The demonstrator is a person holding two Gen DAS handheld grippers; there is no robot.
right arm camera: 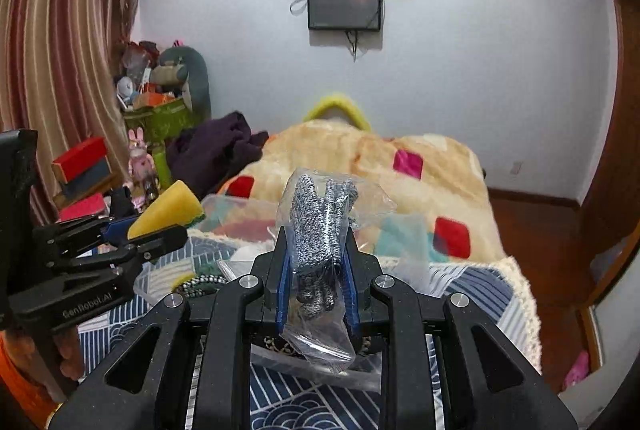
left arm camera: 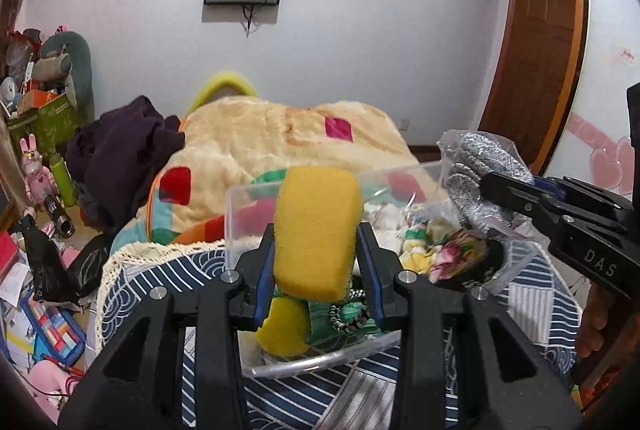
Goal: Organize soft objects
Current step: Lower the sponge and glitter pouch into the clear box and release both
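My left gripper (left arm camera: 316, 250) is shut on a yellow sponge (left arm camera: 318, 230) and holds it above a clear plastic bin (left arm camera: 320, 362). The bin holds another yellow sponge (left arm camera: 282, 330), green cloth, a braided cord and patterned fabric pieces (left arm camera: 444, 250). My right gripper (right arm camera: 316, 250) is shut on a clear bag of silver steel-wool scourers (right arm camera: 320, 226), held over the bin's right side. The bag also shows in the left wrist view (left arm camera: 484, 165), with the right gripper (left arm camera: 496, 185) on it. The left gripper and its sponge (right arm camera: 168, 209) show in the right wrist view.
The bin sits on a blue-and-white patterned cloth (left arm camera: 132, 294) on a bed. A cream blanket with coloured squares (left arm camera: 280, 137) and dark purple clothes (left arm camera: 124, 153) lie behind. Clutter covers the floor at left (left arm camera: 36, 310). A wooden door (left arm camera: 536, 49) stands at right.
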